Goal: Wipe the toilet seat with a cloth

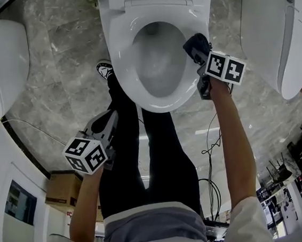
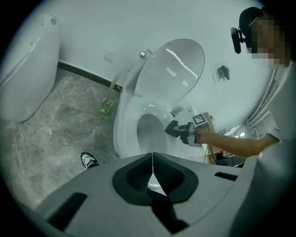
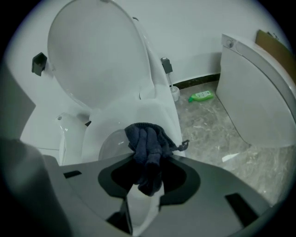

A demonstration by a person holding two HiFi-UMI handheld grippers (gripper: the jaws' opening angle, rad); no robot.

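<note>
- Toilet seat (image 1: 127,77): white, down on the bowl. Lid (image 2: 173,69) is raised behind it. Everything below is placed from the seat.
- Right gripper (image 1: 197,48): over the seat's right side as the person faces it, pointing steeply down. Its marker cube sits just outside the rim.
- Right gripper view: the gripper (image 3: 145,185) is pinching a dark blue cloth (image 3: 147,148). The cloth bunches out past the jaw tips in folds, with a loose thread at one edge.
- The cloth's wad lies over the seat's right rim. Whether it presses on the surface cannot be told.
- Left gripper (image 1: 108,122): well back from the seat's front edge, beside the person's dark trouser leg and apart from the porcelain.
- Left gripper view: the jaws of the gripper (image 2: 152,166) are pressed together with nothing between them. It points toward the seat's front.
- Shoe (image 1: 104,69): black and white, on the grey marble floor (image 1: 65,73) just left of the seat.
- Green bottle (image 3: 201,96): lies on the floor by the wall, right of the seat and behind it.
- More white fixtures (image 1: 271,35) stand well apart on either side.
</note>
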